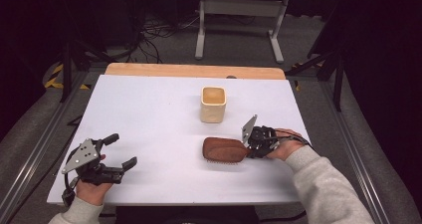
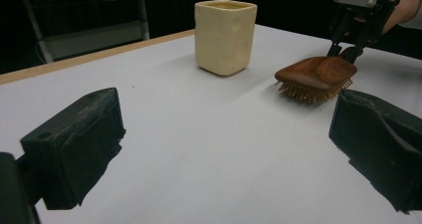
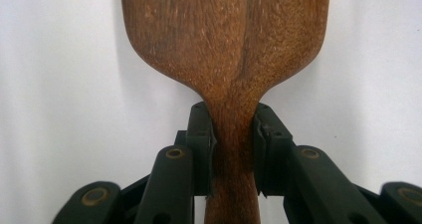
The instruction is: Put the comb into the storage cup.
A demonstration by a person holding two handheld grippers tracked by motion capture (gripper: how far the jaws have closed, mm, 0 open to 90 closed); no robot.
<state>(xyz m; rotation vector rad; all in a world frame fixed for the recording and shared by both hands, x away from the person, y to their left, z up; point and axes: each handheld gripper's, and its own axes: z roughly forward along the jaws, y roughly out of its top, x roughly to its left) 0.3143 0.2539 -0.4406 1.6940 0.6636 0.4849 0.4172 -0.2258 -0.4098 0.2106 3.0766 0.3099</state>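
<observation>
The right gripper (image 1: 253, 143) is clamping its pads (image 3: 205, 149) on the narrow handle of the wooden hairbrush (image 1: 225, 149), prob. because the neck gives a slim, firm hold w/ the head free; the brush is lying bristles down on the white table top (image 1: 149, 134), just in front of the cream square cup (image 1: 213, 104), likely the drop spot. The left gripper (image 1: 119, 152) is resting spread wide & empty at the near left edge, out of the way, while the room beyond is sitting dark w/ cables and a grey table frame (image 1: 241, 20).
</observation>
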